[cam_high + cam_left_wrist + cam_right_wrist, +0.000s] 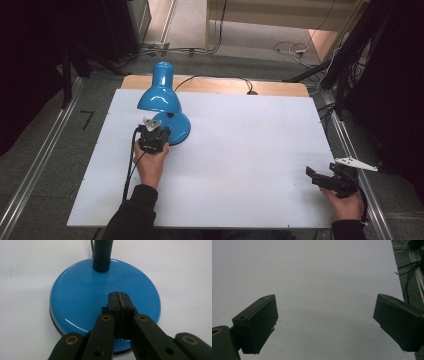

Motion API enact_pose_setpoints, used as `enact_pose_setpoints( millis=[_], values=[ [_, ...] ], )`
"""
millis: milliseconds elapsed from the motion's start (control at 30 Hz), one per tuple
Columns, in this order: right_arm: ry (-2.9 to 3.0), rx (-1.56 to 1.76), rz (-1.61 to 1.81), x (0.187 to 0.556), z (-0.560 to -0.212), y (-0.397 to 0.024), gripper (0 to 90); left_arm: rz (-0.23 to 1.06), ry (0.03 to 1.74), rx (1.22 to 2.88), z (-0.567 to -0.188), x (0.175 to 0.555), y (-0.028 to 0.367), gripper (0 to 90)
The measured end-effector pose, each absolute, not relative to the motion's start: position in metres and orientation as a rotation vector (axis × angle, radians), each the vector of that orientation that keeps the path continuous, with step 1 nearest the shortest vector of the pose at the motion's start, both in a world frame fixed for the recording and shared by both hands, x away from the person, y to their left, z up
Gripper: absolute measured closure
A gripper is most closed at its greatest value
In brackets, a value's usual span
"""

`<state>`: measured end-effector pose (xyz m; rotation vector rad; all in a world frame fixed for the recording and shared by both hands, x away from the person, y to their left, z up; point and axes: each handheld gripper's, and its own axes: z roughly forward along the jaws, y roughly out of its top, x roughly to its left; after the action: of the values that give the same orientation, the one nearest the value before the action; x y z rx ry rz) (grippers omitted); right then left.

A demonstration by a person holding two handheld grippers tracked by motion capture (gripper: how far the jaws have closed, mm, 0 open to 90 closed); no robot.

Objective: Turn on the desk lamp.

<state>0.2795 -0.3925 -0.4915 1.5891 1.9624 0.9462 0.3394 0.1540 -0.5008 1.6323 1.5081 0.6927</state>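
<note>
**Closed left gripper pressed onto the lamp base**

High view: A blue desk lamp [165,102] was seen standing toward the far left of the white table [240,150], its shade tilted over its round base. The left gripper [156,134] was held at the near edge of that base, the person's left hand [150,165] behind it. The right gripper [320,176] was kept well apart from the lamp, near the table's right edge, with nothing between its jaws.

Left gripper view: The lamp base [82,295] was shown as a glossy blue disc, with the black ribbed neck [102,252] rising from its far side. The 2 jaws were clenched together with nothing between them, and their joined tips were laid on the near half of the disc, apparently touching it. No switch could be made out under the tips.

Right gripper view: The jaws were spread wide over bare table, far from the lamp.

The step in hand was judged to be a press or a push on the base. It would be done best with the jaws kept shut and the force applied straight down and gently, since the glossy surface could let the tips slide, and a sideways shove could shift the lamp or tip its shade.
</note>
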Motion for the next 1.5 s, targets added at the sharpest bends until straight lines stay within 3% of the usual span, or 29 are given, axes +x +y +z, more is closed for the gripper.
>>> enact_pose_setpoints(
  millis=[1000, 1500],
  values=[
    [1.962, 1.592, 0.946, 0.280, -0.492, -0.393, 4.0, 0.659, 1.503, 1.617, -0.503, 0.335, 0.157, 90.0],
    [1.966, 1.586, 0.943, 0.280, -0.492, -0.393, 4.0, 0.617, 1.486, 1.579, -0.500, 0.327, 0.161, 65.0]
  ],
)
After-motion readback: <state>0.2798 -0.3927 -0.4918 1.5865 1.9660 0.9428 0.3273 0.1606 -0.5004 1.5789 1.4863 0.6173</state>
